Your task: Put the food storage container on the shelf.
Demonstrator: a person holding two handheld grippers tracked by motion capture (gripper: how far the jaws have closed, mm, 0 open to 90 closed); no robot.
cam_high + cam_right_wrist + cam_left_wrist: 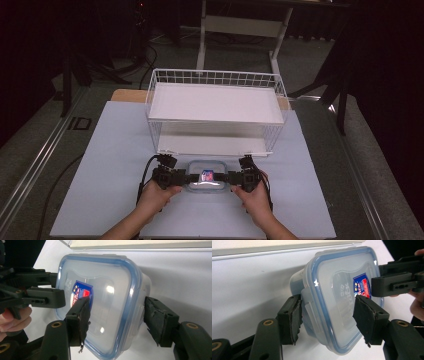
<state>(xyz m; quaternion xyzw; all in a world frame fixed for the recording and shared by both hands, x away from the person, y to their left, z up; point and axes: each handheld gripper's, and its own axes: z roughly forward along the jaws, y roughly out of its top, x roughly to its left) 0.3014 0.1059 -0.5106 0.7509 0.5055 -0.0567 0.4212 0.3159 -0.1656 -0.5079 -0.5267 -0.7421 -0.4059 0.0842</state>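
Plastic container [206, 179] sits on the table [110, 165], just in front of the white wire rack [216, 110]. Left gripper [181, 177]: jaws apart, straddling the container's left end, lid rim between them. Right gripper [231, 177]: jaws likewise apart around the right end.

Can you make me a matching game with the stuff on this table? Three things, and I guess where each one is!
Things:
1. plastic box
2. wire basket
3. sticker

Places:
A. on the lid of the box
B. between the left gripper and the right gripper, at the near side of the table
C. at the far side of the table, behind the box

Pairs: 1-B, 2-C, 3-A
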